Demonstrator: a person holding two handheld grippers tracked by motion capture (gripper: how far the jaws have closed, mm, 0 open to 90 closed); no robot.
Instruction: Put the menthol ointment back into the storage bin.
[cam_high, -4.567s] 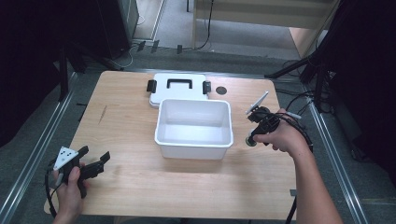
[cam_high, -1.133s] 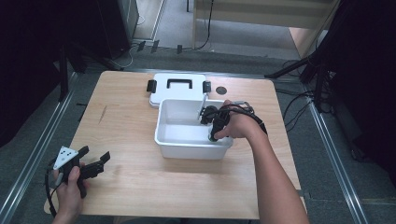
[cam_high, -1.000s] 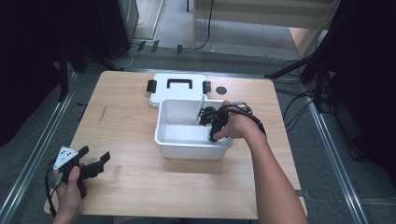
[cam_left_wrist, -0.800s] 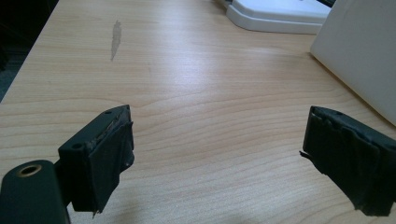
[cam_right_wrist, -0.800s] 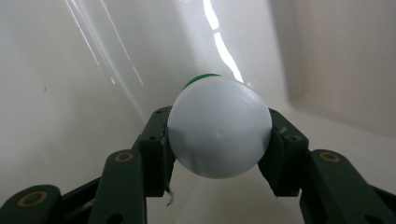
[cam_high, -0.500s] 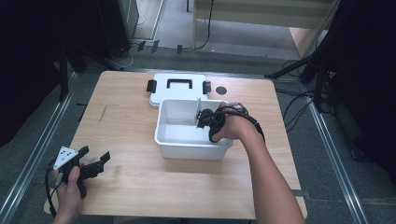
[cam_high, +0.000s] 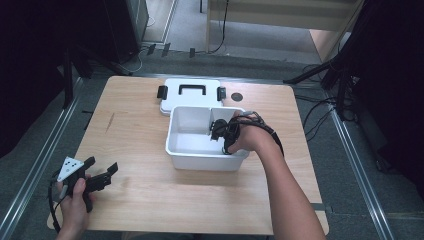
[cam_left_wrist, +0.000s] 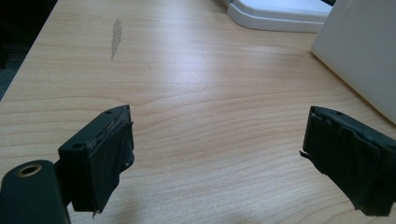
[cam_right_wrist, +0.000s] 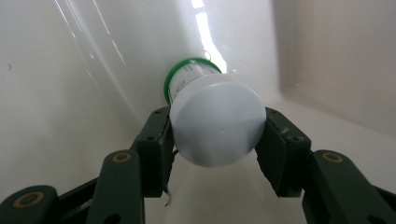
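Jaws clamp white-capped tube (cam_right_wrist: 215, 125) (green-banded).

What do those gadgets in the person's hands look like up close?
Both are black hand-held tools ending in two blocky dark jaws with brass-ringed holes. The left gripper carries a grey three-cornered plate with dark dots. A black cable loops from the right gripper. The forearms are bare, no sleeves.
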